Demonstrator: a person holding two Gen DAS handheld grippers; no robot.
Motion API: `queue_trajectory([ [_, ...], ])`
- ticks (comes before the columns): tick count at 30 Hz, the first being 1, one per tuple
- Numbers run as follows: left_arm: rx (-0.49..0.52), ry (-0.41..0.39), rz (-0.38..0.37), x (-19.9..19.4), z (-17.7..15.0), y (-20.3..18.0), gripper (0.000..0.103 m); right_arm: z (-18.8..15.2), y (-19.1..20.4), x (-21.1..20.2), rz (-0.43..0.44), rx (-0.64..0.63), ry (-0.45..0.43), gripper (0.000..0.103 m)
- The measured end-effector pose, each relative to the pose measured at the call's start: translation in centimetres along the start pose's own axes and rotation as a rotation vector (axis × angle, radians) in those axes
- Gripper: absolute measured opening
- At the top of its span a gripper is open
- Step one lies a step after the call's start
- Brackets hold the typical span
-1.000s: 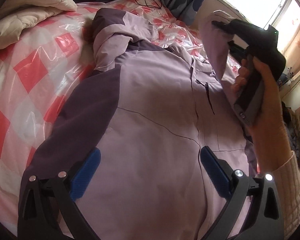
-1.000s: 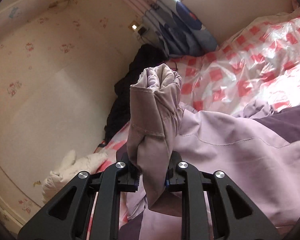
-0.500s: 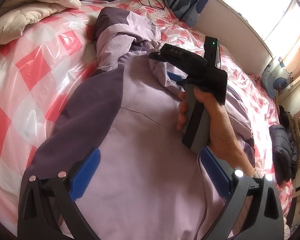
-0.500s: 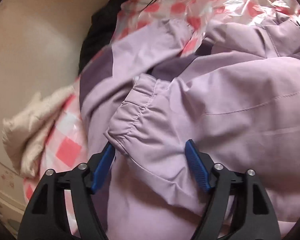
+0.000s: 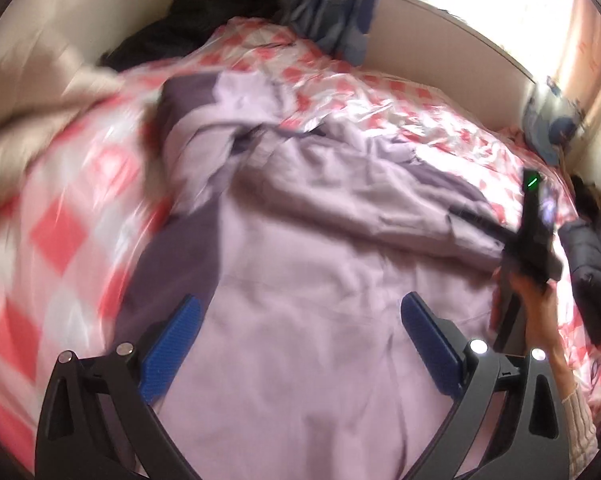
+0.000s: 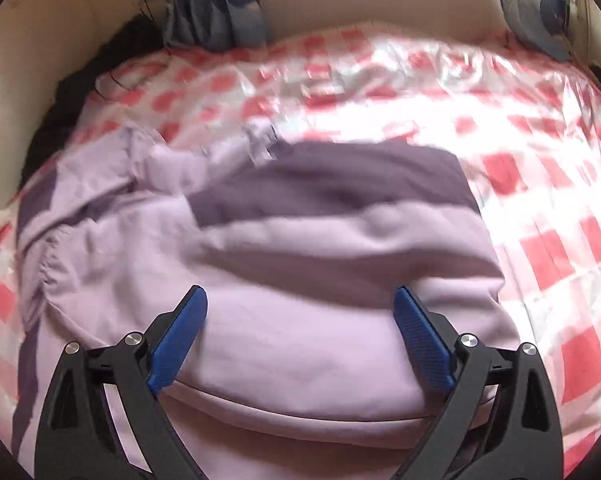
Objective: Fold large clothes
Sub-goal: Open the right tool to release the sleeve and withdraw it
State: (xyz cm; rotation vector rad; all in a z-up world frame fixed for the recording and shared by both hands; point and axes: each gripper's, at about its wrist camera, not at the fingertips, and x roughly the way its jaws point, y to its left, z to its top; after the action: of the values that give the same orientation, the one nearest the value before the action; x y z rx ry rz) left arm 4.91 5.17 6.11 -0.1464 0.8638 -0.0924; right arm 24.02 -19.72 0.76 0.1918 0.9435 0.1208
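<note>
Blown-out window daylight, motion blur, dark fisheye corners.

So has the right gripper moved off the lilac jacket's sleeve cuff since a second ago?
Yes. The right gripper, now open, has released the elastic sleeve cuff, which lies left of it on the lilac jacket.

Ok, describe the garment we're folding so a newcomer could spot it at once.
Start at the bed with the red-and-white checked cover. The jacket lies across its middle, pale lilac with dark purple panels. The other clothes nearby, piled at the bed's edges, are black.
</note>
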Motion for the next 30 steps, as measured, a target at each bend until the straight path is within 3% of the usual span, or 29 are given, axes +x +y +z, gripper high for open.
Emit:
queue_trajectory([
  [1, 0.034, -0.005, -0.013, 0.6, 1.5, -0.8, 0.096, -0.5, -0.6, 0.8, 0.012, -0.024, 0.042, 0.091],
  [4, 0.147, -0.046, 0.097, 4.5, 6.1, -3.1, 0.096, -1.7, -1.7, -0.6, 0.049, -0.044, 0.012, 0.091],
  [5, 0.152, -0.028, 0.093, 6.7, 7.3, -3.3, 0.096, -2.2, -2.2, -1.4, 0.091, -0.018, -0.006, 0.091],
  [7, 0.089, 0.066, 0.055, 11.7, 8.8, -2.3, 0.096, -3.3, -2.9, -2.9, 0.140, 0.023, -0.046, 0.094],
  [9, 0.042, 0.166, 0.089, 16.8, 8.9, -0.8, 0.096, -4.5, -3.1, -3.3, 0.173, 0.030, -0.087, 0.096],
  [11, 0.068, 0.259, 0.162, 21.0, 7.7, 0.4, 0.097, -5.9, -3.6, -2.8, 0.202, 0.021, -0.137, 0.096],
  [12, 0.066, 0.275, 0.145, 21.8, 7.1, 0.7, 0.097, -5.8, -3.3, -2.7, 0.217, 0.020, -0.149, 0.096],
  [15, 0.077, 0.221, 0.141, 20.3, 7.0, 0.8, 0.097, -5.8, -2.0, -2.4, 0.193, 0.003, -0.169, 0.096],
  [19, 0.249, 0.055, 0.243, 15.4, 7.0, -1.3, 0.097, -6.4, -2.2, -2.7, 0.209, 0.010, -0.194, 0.096],
  [23, 0.363, -0.082, 0.277, 11.2, 7.2, -2.8, 0.097, -6.8, -2.3, -2.8, 0.214, 0.013, -0.209, 0.096],
  [30, 0.461, -0.205, 0.298, 6.7, 5.6, -4.1, 0.097, -6.9, -2.2, -2.7, 0.207, 0.008, -0.213, 0.096],
])
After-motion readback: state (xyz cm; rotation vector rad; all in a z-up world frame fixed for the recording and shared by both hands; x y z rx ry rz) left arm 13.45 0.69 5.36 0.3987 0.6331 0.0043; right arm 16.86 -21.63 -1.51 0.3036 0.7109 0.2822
